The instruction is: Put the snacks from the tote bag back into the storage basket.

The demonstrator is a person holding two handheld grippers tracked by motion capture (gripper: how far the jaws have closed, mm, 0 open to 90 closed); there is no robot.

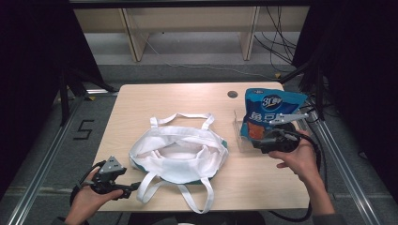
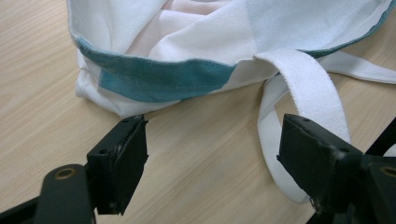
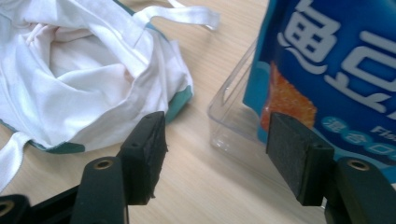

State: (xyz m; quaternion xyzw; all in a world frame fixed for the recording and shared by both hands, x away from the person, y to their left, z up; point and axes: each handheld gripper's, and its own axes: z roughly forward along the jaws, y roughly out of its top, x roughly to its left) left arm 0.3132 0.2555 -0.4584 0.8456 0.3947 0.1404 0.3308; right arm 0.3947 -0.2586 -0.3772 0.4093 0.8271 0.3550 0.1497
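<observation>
Pale wood counter, dark surround, bare shelving frame behind; metal rails run along both sides on the floor.

Nearest us, the left tongs rest low at the front left edge, spread wide with nothing between the pads. In the left gripper view they face a white strap of the tote bag, the strap lying just ahead of one pad but not pinched.

The tote sits mid-counter, slumped, mouth gaping upward, teal trim along its hem. We judge it soft, light and floppy: it will fold under any push, so a strap or the rim is the sensible hold for keeping the mouth open.

Farther right, the right tongs are parted and empty, aimed at the blue snack pouch. The pouch stands upright in a clear plastic tray at the right edge of the counter.

We judge the pouch light, puffy with air, glossy film, likely slippery and crinkly; contents could crush. Best hold: across a flat side edge or the sealed top seam, squeezing gently. The tray looks thin and may lift along with it.
</observation>
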